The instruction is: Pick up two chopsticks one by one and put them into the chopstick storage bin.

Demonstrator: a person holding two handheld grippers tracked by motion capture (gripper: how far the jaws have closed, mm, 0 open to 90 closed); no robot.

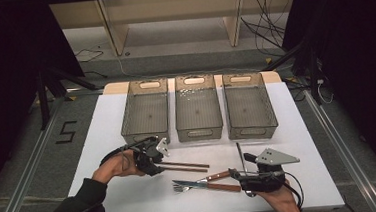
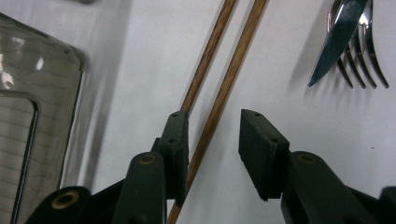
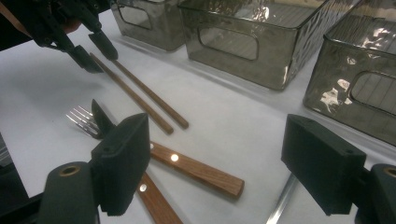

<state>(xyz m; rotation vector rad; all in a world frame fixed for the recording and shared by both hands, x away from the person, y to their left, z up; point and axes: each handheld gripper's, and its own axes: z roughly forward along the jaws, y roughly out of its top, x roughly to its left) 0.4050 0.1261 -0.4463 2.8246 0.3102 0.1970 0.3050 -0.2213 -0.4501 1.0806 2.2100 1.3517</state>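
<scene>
Straddling one of two thin brown wooden chopsticks point(image 2: 219, 100) lying on the white surface point(image 1: 131, 190), the left tongs point(image 2: 212, 135) stand parted without gripping it, a gap the high view hides, while the right tongs point(image 3: 212, 163) hang wide open over the wooden-handled knife point(image 3: 196, 170) and fork point(image 3: 81, 119).

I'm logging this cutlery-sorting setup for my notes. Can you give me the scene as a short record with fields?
left gripper: jaws partly closed around the chopsticks, one stick between them, not yet clamped
right gripper: open, above the wood-handled knife and fork
bins: three empty clear bins side by side at the far edge
surface: white table
</scene>
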